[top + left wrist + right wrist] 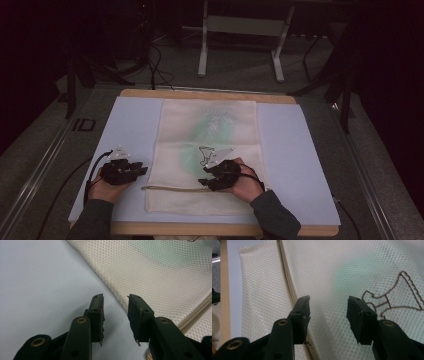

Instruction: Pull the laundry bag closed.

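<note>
The left gripper [134, 170] sits at the lower left of the high view, held in the person's left hand [104, 189], with its jaws pointing toward the middle of the frame. In the left gripper view [115, 312] the two black jaws stand clearly apart with nothing between them — under the gap is bare white table cover [37, 285], and the edge of a cream mesh bag [160, 275] runs diagonally just beyond the jaw tips, from the top centre of that frame down to the right.

The right gripper [212, 176] is at the lower centre of the high view, in the right hand [245, 185], and lies over the bag's lower half. In the right gripper view [328, 308] its jaws are likewise parted and hold nothing; the mesh [332, 267] shows through the gap. A cream zipper band [288, 287] runs from the top of that frame down past the left-hand jaw, and a dark outline stitched or drawn on the mesh [392, 298] sits at the right edge, beside a faint green patch [352, 272].

In the high view the mesh bag [207, 135] lies flat down the centre of the white cover [125, 125], which rests on a wooden table [210, 93]. The zipper band [170, 188] crosses the bag's lower part, between the two grippers. A green tint shows through the bag's middle. Beyond the table, at the top of the frame, stand the pale legs of a stand [202, 45] on grey floor.
</note>
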`<state>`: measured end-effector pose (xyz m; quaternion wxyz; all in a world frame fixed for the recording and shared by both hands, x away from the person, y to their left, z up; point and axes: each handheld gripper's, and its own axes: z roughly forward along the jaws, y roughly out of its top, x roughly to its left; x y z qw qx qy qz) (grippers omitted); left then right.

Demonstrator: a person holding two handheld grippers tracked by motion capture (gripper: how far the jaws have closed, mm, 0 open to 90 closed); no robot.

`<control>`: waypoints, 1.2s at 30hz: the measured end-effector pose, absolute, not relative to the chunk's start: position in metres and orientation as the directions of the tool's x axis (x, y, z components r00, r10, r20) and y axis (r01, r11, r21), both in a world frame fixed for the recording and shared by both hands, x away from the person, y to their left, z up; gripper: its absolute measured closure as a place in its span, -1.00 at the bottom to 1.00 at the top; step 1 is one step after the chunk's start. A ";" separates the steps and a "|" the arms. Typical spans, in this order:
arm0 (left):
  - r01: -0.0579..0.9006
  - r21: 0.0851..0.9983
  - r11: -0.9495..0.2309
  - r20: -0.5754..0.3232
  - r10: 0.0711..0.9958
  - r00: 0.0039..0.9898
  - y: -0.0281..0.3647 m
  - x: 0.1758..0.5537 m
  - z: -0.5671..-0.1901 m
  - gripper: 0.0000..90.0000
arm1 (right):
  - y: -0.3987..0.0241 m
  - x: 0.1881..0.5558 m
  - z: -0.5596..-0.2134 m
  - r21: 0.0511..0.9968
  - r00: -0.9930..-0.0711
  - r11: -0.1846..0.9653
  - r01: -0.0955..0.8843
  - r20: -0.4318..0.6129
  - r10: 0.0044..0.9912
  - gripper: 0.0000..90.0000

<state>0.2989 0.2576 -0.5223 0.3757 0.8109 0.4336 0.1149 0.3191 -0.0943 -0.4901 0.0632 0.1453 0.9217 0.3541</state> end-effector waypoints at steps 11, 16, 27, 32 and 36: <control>0.618 0.711 -0.336 -0.143 0.791 0.595 0.258 0.299 -0.522 0.46 | -0.078 0.319 -0.492 0.670 -0.960 0.715 0.203 -0.008 0.280 0.24; 0.620 0.710 -0.335 -0.146 0.791 0.594 0.259 0.299 -0.522 0.46 | -0.072 0.319 -0.492 0.670 -0.963 0.716 0.197 -0.006 0.270 0.25; 0.620 0.709 -0.336 -0.145 0.791 0.595 0.259 0.299 -0.523 0.46 | -0.054 0.319 -0.493 0.673 -0.971 0.718 0.177 0.000 0.239 0.30; 0.619 0.709 -0.338 -0.142 0.791 0.594 0.259 0.299 -0.523 0.46 | -0.046 0.320 -0.494 0.675 -0.973 0.718 0.170 0.001 0.230 0.36; 0.622 0.707 -0.337 -0.140 0.795 0.590 0.259 0.299 -0.523 0.43 | -0.041 0.320 -0.493 0.683 -0.976 0.713 0.162 0.002 0.220 0.37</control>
